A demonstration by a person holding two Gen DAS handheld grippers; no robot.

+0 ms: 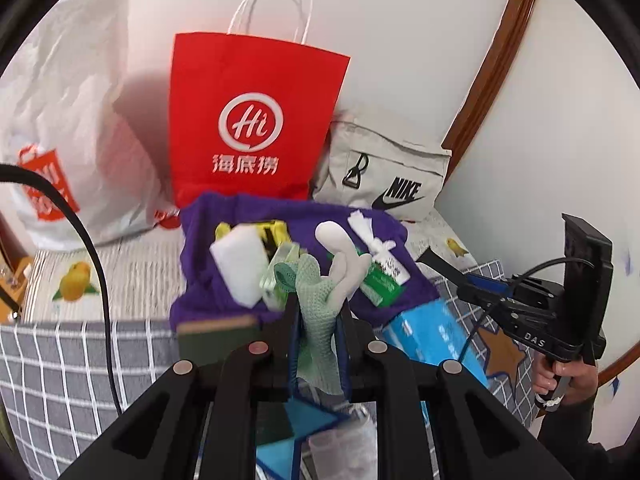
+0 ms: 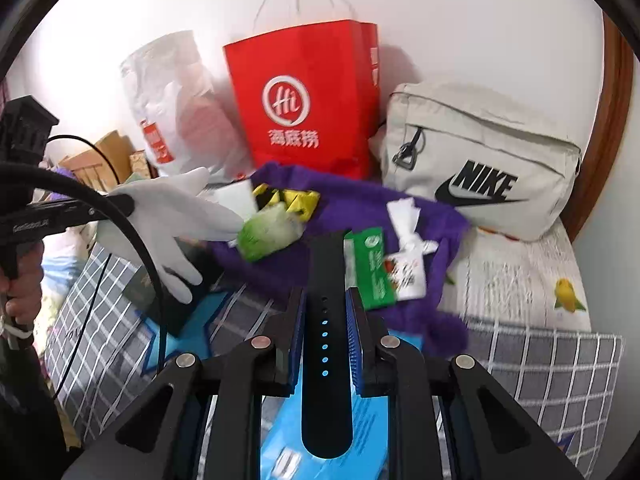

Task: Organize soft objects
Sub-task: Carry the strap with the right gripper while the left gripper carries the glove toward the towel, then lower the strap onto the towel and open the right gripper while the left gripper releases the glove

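the left gripper (image 1: pixel 318 316) pinches a white-and-green glove (image 1: pixel 320 304), its fingers fanning forward beyond the jaws. the right gripper (image 2: pixel 326 304) clamps a black watch strap (image 2: pixel 326 340), long axis running straight ahead between the jaws. the red paper bag (image 2: pixel 308 96) stands ahead of both, beyond the purple cloth (image 2: pixel 424 240); neither gripper looks clearly nearer.

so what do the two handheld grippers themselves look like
Both are black plastic frames with round silver pivot pins and blue ribbed pads lining the jaws. The right gripper has a pistol grip, "DAS" lettering on its body, a blue block, a thin black cable and an upright black mount. The left gripper has small white lettering, too blurred to read, and a thick black cable. The hands are bare.
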